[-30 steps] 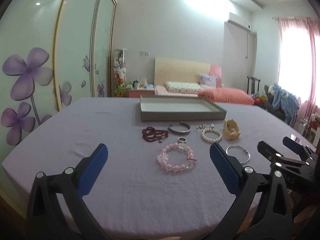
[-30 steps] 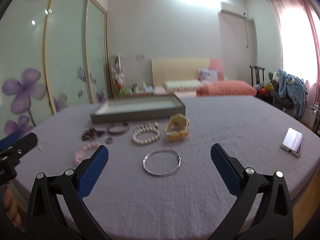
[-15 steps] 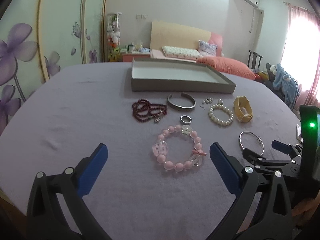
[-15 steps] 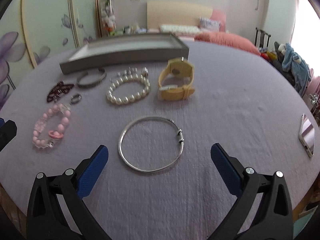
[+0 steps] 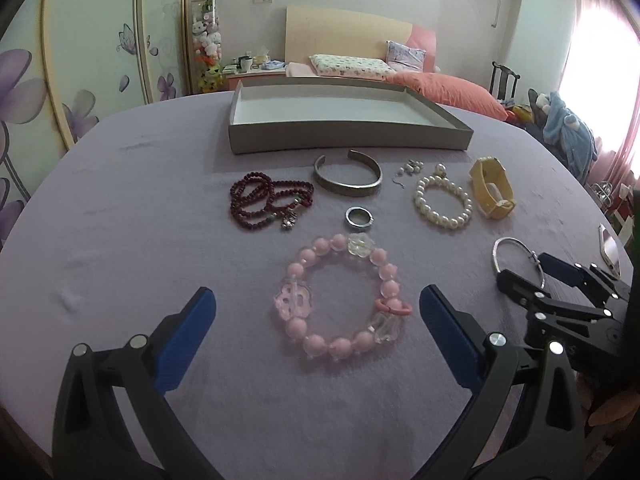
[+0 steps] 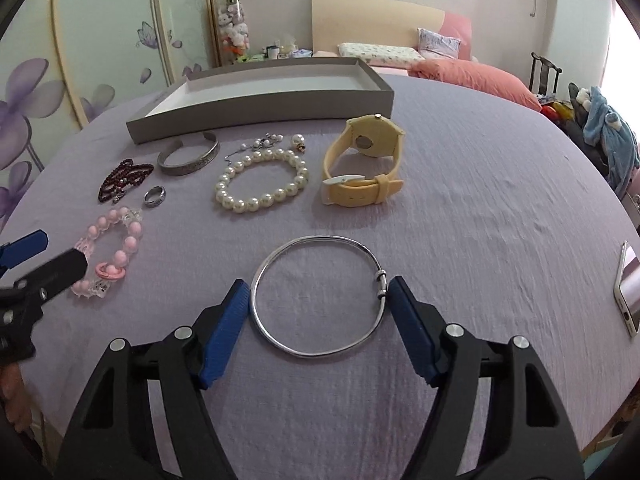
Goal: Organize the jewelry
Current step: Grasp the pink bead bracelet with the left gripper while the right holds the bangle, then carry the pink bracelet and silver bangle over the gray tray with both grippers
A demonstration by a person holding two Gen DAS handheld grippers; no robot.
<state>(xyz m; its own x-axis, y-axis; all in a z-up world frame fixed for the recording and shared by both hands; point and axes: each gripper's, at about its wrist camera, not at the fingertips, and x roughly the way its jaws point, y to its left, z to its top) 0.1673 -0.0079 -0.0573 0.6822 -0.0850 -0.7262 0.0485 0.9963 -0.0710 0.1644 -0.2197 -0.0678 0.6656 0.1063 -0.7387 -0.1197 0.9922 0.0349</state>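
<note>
I am closing the right gripper on the silver bangle, lying nearest me, well short of the grey tray; pads flank it, not yet pressing. I am judging an even, level squeeze best, avoiding its clasp. The left gripper is hanging wide apart over the pink bead bracelet.

A lavender-clothed table carries a grey tray at twelve o'clock, a silver bangle at six, a pearl bracelet and yellow watch centrally, a pink bead bracelet at nine and a phone at three.
</note>
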